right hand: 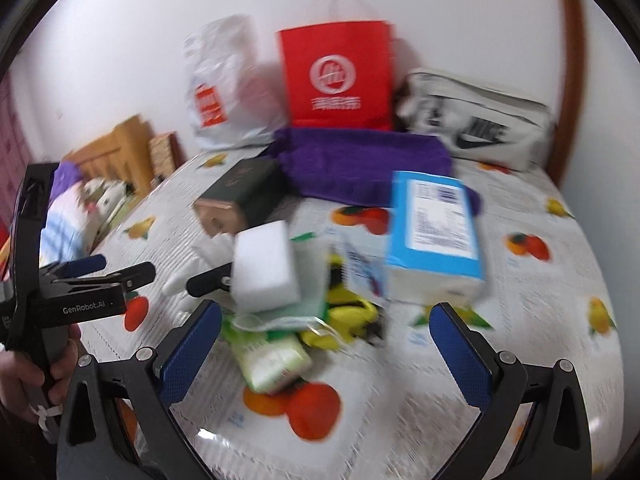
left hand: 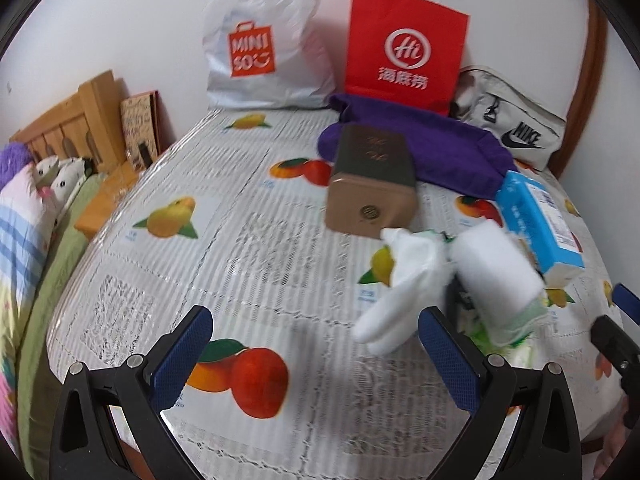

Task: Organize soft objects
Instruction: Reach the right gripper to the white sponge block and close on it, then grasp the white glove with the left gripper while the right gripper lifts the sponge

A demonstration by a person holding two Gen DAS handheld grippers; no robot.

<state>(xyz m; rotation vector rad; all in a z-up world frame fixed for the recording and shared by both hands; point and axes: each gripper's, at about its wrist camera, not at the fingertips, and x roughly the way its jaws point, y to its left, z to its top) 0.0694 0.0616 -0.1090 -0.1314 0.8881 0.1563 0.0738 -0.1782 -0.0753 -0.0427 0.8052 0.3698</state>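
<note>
Here both grippers hover above a table covered with a fruit-print cloth (left hand: 248, 240), and both have their blue pads spread wide with nothing between them. The left gripper (left hand: 316, 354) is over the near left part of the cloth. The right gripper (right hand: 326, 346) is over the pile of soft objects at the near middle of the table.

In this pile, a white sponge block (right hand: 266, 266) lies on top of a pale green cloth (right hand: 310, 280). A white glove (left hand: 400, 280) lies just to the left of the sponge, touching it. Near the sponge, on the near side, there is a green tissue pack (right hand: 272, 360), and beside it something yellow and black (right hand: 346, 312) that is too blurred to name. A blue tissue box (right hand: 434, 236) stands at the right of the pile, tilted.

Farther away a brown and dark box (left hand: 372, 184) lies on the cloth, and behind it a purple towel (left hand: 448, 152). At the far edge, against the wall, stand a white Miniso bag (left hand: 260, 40), a red paper bag (left hand: 404, 44) and a grey Nike bag (left hand: 516, 128). In the right wrist view, a hand (right hand: 24, 372) holds the left gripper at the left edge.
</note>
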